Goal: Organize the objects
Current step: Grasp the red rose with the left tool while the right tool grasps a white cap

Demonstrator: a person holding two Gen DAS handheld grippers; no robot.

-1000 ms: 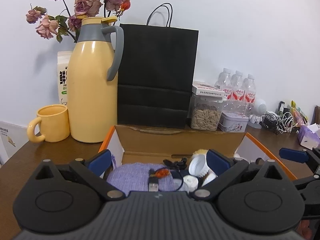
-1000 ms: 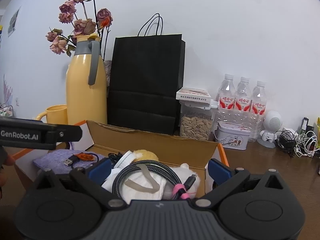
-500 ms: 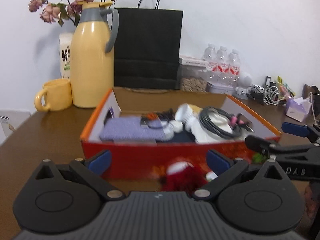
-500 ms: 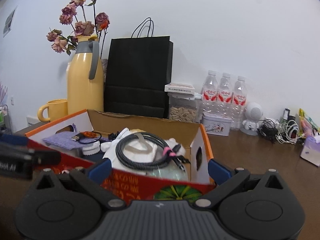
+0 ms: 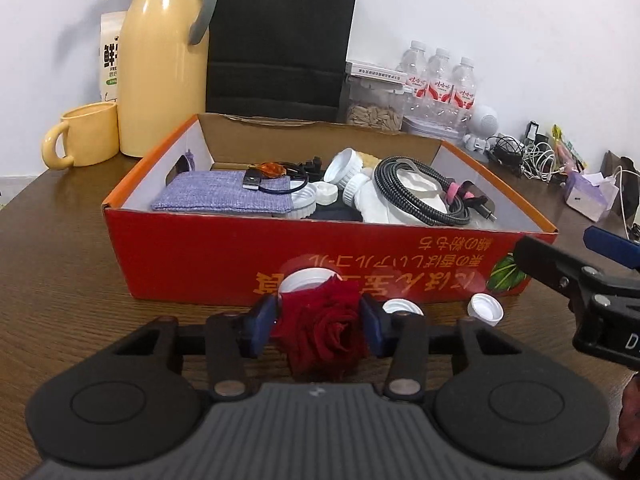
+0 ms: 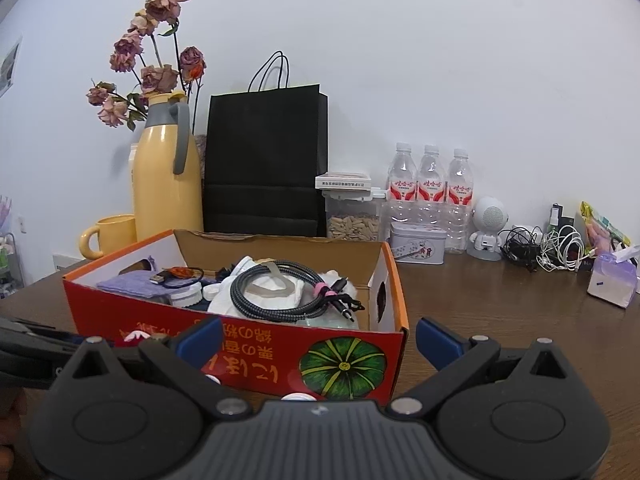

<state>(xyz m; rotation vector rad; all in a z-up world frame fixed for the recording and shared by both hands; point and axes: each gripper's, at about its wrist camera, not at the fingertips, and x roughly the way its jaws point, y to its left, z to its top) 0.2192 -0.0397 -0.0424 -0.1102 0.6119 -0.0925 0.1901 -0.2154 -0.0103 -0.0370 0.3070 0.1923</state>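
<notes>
A red cardboard box (image 5: 192,256) stands on the wooden table, holding a purple pouch (image 5: 224,196), a braided cable (image 5: 404,192), white lids and cloths. It also shows in the right wrist view (image 6: 248,356). My left gripper (image 5: 320,324) is shut on a dark red rose (image 5: 326,328) on the table just in front of the box. White bottle caps (image 5: 486,308) lie beside it. My right gripper (image 6: 318,338) is open and empty, in front of the box's right front corner.
Behind the box stand a yellow jug (image 5: 164,68), a yellow mug (image 5: 84,136), a black paper bag (image 5: 280,40), a seed jar (image 5: 374,108) and water bottles (image 5: 440,84). A tangle of cables (image 6: 548,248) and a tissue pack (image 6: 612,280) lie at the right.
Both grippers have pulled back from above the box to in front of it. My left gripper has closed on the red rose on the table.
</notes>
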